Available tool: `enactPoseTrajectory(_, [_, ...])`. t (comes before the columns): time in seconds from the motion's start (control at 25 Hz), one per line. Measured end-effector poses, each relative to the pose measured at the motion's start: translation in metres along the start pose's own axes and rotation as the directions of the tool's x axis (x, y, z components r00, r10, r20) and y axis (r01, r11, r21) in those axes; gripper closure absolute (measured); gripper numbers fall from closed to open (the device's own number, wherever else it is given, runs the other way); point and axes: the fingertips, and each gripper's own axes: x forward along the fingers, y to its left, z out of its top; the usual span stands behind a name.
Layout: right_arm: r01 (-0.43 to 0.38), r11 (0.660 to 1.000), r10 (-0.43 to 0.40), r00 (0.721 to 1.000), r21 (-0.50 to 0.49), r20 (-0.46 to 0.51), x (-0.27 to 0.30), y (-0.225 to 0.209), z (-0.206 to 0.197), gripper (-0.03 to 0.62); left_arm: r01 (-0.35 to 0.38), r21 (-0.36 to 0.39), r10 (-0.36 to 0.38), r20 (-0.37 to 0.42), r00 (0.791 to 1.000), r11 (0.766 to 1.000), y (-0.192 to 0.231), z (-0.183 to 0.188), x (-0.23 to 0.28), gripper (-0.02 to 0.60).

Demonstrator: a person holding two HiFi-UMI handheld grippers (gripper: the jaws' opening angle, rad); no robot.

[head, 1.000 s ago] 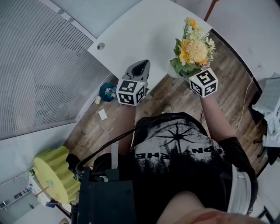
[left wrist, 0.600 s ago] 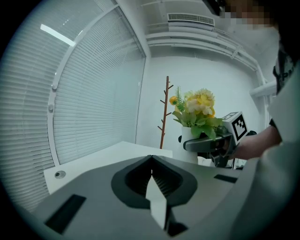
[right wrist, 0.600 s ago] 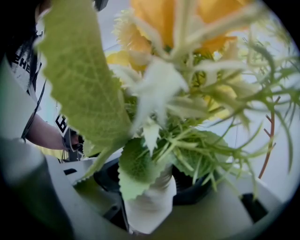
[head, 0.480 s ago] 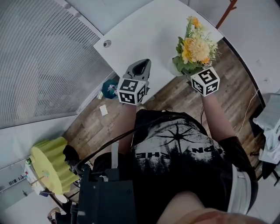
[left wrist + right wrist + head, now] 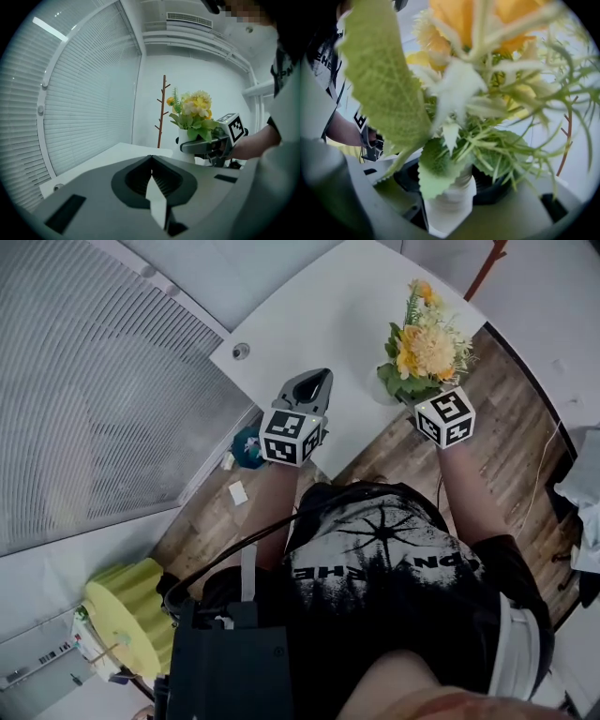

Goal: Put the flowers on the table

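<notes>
A bunch of yellow, orange and white flowers [image 5: 427,345] with green leaves stands in a white vase [image 5: 449,206]. My right gripper [image 5: 424,401] is shut on that vase and holds it upright at the near edge of the white table [image 5: 309,310]. Leaves fill the right gripper view and hide most of the jaws. I cannot tell whether the vase rests on the tabletop. My left gripper [image 5: 311,383] is shut with nothing in it and hangs over the table's near edge, left of the flowers. The left gripper view shows the flowers [image 5: 194,110] and the right gripper [image 5: 206,146] beside it.
Window blinds [image 5: 94,399] run along the left. A brown coat stand [image 5: 162,110] rises behind the table. The table has a cable hole [image 5: 242,351]. On the wooden floor [image 5: 506,456] lie a teal object [image 5: 248,448] and a yellow-green stool [image 5: 131,610].
The head view has swung, so table, grippers and flowers sit a little further right in the picture. Both grippers keep their states and the vase stays gripped.
</notes>
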Motion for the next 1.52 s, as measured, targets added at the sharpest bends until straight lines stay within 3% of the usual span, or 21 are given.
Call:
enactPoseTrajectory(0.6, [0.073, 0.997, -0.073, 0.997, 0.015, 0.012, 0.039, 0.001, -0.012, 0.341, 0.118, 0.038, -0.116, -0.055, 0.992, 0.992, 0.019, 0.006, 0.013, 0.569])
enactPoseTrajectory(0.92, [0.094, 0.996, -0.094, 0.994, 0.004, 0.048, 0.05, -0.01, -0.02, 0.341, 0.16, 0.066, -0.153, -0.101, 0.983, 0.985, 0.008, 0.005, 0.014, 0.569])
enactPoseTrajectory(1.12, [0.094, 0.996, -0.094, 0.995, -0.004, 0.022, 0.087, -0.015, -0.041, 0.341, 0.17, 0.042, -0.164, -0.13, 0.978, 0.985, 0.035, -0.017, 0.022, 0.568])
enactPoseTrajectory(1.52, [0.097, 0.995, -0.097, 0.995, 0.004, 0.007, 0.104, -0.021, -0.056, 0.341, 0.164, 0.026, -0.158, -0.157, 0.975, 0.986, 0.044, -0.029, 0.023, 0.569])
